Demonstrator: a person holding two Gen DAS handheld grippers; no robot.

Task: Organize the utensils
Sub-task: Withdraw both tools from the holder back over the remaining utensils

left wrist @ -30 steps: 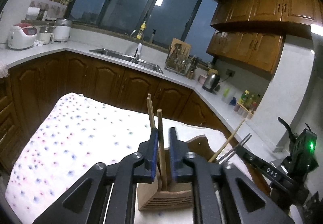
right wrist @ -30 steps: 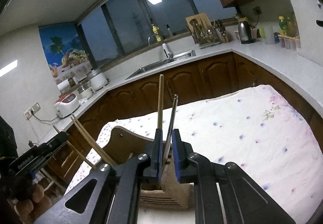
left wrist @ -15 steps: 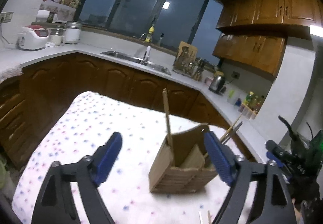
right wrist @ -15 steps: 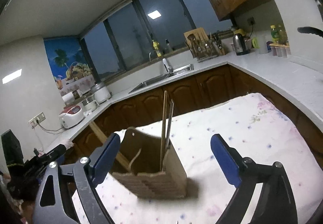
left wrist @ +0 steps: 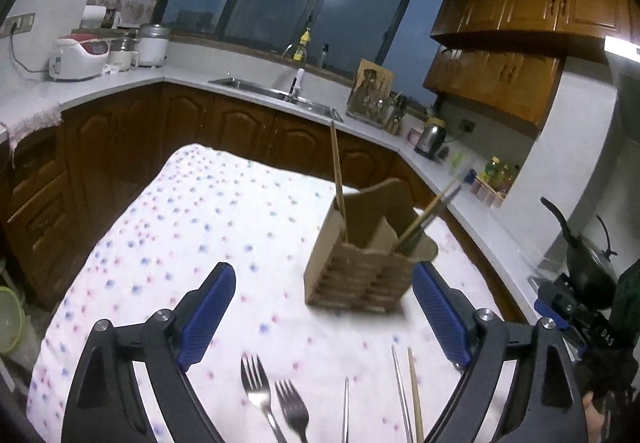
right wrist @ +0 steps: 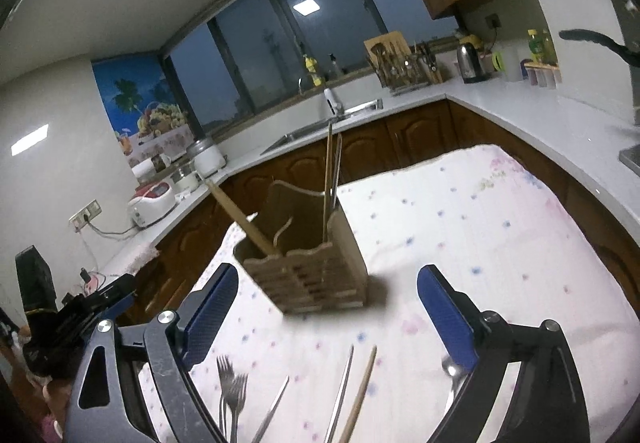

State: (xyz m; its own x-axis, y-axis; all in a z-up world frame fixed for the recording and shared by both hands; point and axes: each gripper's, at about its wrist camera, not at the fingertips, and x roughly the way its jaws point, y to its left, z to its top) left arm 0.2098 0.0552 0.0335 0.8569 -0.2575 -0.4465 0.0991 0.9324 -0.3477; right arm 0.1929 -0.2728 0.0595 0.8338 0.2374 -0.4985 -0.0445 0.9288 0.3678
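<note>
Desk (left wrist: 168, 227) under dotted cloth; wooden holder (left wrist: 360, 267) stands mid-desk, chopsticks already upright inside. My left tool (left wrist: 324, 319) and right tool (right wrist: 328, 317) have just opened, nothing between them. Between pickups, I judge. Next: forks (left wrist: 276, 399) and loose chopsticks (right wrist: 352, 399) lying nearest; pinch one low.

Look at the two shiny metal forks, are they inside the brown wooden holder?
No, the two shiny metal forks lie flat on the dotted tablecloth, in front of the brown wooden holder.

Both hand-held grippers (left wrist: 323, 317) (right wrist: 327, 313) open, chopsticks (left wrist: 338, 179) released.
</note>
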